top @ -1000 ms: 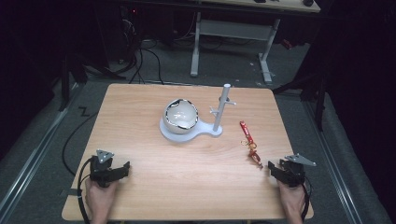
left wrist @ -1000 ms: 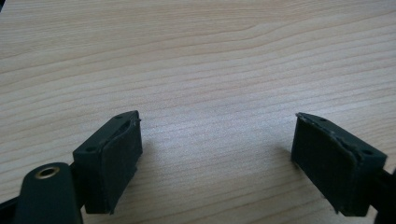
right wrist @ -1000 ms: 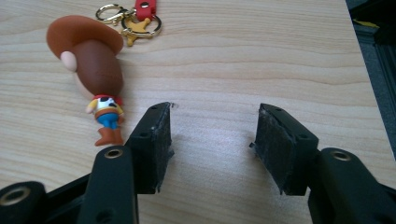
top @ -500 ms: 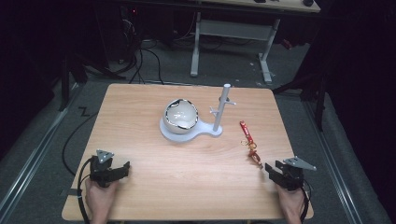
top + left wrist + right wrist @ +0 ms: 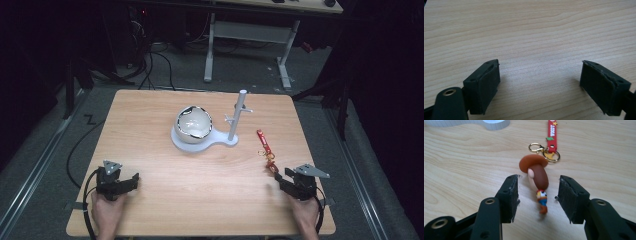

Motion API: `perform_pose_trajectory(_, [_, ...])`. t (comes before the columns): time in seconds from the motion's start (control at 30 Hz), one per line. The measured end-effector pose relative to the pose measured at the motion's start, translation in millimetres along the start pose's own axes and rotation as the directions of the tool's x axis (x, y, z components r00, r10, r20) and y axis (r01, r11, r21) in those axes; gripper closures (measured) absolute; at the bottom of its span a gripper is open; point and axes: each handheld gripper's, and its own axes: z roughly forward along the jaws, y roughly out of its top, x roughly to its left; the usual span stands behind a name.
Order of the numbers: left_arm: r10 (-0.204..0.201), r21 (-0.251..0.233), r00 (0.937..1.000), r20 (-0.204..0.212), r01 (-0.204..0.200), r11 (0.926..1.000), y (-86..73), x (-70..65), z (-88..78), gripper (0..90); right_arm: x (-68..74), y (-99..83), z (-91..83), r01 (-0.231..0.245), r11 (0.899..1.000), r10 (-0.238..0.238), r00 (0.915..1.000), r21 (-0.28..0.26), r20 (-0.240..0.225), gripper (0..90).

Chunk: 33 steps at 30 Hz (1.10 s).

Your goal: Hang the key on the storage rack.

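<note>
A keychain lies on the table's right side: a red strap (image 5: 262,141), gold rings (image 5: 543,150) and a small cowboy figure (image 5: 538,180) with a brown hat. My right gripper (image 5: 283,183) is open, and in the right gripper view (image 5: 537,192) its jaws stand on either side of the figure without touching it. My left gripper (image 5: 131,182) rests at the table's front left, open, and the left gripper view (image 5: 540,82) has bare wood between its jaws. A white stand (image 5: 238,116) with pegs rises from a white base that holds a white bowl (image 5: 194,123).
The wooden table (image 5: 150,125) has free room across its left half and its front middle. The stand's white base (image 5: 494,123) lies beyond the keychain in the right gripper view. Cables and a desk frame (image 5: 250,35) are on the floor behind the table.
My right gripper has slid left and forward toward the keychain, so its jaws now flank the figure. The left gripper has stayed put.
</note>
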Motion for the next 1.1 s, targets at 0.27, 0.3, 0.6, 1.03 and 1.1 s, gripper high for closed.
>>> perform_pose_trajectory(0.27, [0.000,0.000,1.0000,0.000,0.000,1.0000,0.1,0.0,0.0,16.9,3.0,9.8,19.7,0.039,0.998,-0.040,0.9991,0.039,0.016,52.8])
perform_pose_trajectory(0.3, [0.000,0.000,1.0000,0.000,0.000,1.0000,0.1,0.0,0.0,16.9,2.2,10.1,22.2,0.033,0.998,-0.034,0.9992,0.044,0.019,53.1])
perform_pose_trajectory(0.6, [0.000,0.000,1.0000,0.000,0.000,1.0000,0.0,0.0,0.0,16.9,0.3,8.4,39.1,0.040,0.996,-0.042,0.9988,0.085,0.024,62.5])
perform_pose_trajectory(1.03, [0.000,0.000,1.0000,0.000,0.000,1.0000,0.1,0.0,0.0,16.9,-3.8,3.8,37.9,0.028,0.997,-0.027,0.9996,0.077,-0.008,67.5])
perform_pose_trajectory(1.1, [0.000,0.000,1.0000,-0.001,0.000,1.0000,0.1,-0.1,0.0,16.9,-4.1,3.7,37.1,0.028,0.997,-0.026,0.9995,0.078,-0.015,67.6])
